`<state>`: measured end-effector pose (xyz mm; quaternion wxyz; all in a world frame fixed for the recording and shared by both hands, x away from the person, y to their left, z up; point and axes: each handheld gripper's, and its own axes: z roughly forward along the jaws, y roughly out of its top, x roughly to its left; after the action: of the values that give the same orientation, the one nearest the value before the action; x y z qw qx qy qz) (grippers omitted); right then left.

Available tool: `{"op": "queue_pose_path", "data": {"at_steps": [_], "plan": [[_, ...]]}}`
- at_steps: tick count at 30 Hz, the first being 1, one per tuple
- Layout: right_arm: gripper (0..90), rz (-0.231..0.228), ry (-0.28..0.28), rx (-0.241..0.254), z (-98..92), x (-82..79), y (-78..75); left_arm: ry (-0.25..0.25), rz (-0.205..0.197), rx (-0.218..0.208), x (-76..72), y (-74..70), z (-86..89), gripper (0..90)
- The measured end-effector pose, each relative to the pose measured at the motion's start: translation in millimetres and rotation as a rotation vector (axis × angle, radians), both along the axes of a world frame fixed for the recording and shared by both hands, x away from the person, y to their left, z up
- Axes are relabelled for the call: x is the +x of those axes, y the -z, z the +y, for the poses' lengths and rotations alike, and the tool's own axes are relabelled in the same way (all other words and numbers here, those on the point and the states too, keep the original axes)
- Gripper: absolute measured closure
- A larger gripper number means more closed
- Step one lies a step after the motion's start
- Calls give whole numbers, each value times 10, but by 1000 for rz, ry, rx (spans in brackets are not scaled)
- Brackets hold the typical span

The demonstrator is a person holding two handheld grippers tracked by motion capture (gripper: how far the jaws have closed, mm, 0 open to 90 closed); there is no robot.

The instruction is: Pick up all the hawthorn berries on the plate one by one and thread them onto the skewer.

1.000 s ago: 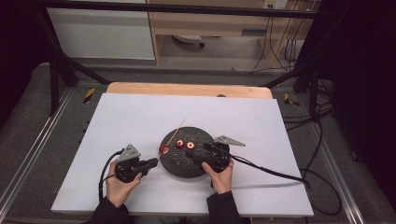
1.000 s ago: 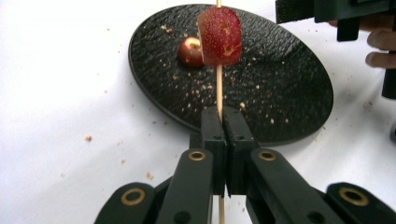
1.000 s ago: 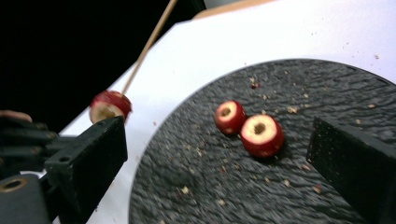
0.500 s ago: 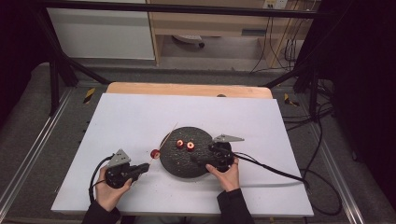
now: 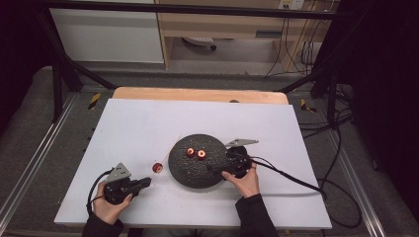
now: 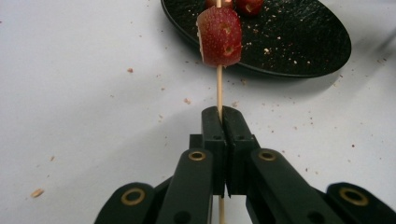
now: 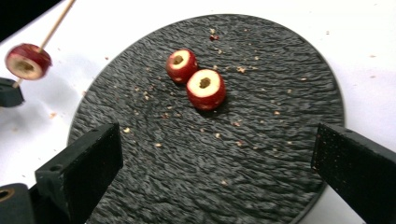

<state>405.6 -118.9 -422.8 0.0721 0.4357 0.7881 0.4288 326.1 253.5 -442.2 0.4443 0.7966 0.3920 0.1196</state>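
Left gripper (image 6: 219,122): jaws clenched on skewer (image 6: 219,88), red fruit slice (image 6: 219,36) threaded beyond the tips, held over the white tabletop (image 5: 138,128) just beside the black plate (image 7: 280,154). Right gripper (image 7: 212,170): jaws released, spread wide over plate; two fruit slices (image 7: 196,78) lie ahead.

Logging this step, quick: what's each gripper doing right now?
Left gripper: closed on the thin wooden skewer carrying one red fruit piece.
Right gripper: open, empty, over the black round plate.

Thin wooden skewer (image 6: 218,88) cut off at top edge, left gripper view; round black textured plate (image 6: 299,42) likewise cropped.
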Motion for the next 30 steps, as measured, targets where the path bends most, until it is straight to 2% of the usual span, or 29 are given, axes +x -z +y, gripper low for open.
{"op": "queue_pose_path", "data": {"at_steps": [7,16,19,30], "plan": [[30,2,-23,-50,28,46,-65,8,-5,-6,-30,5,20,885],[43,12,-55,-131,156,164,-193,6,-5,-5,-37,7,35,885],[50,20,-67,-144,207,211,-214,6,-4,0,-33,14,36,885],[98,62,-110,-241,408,408,-242,9,1,9,-33,26,19,885]]}}
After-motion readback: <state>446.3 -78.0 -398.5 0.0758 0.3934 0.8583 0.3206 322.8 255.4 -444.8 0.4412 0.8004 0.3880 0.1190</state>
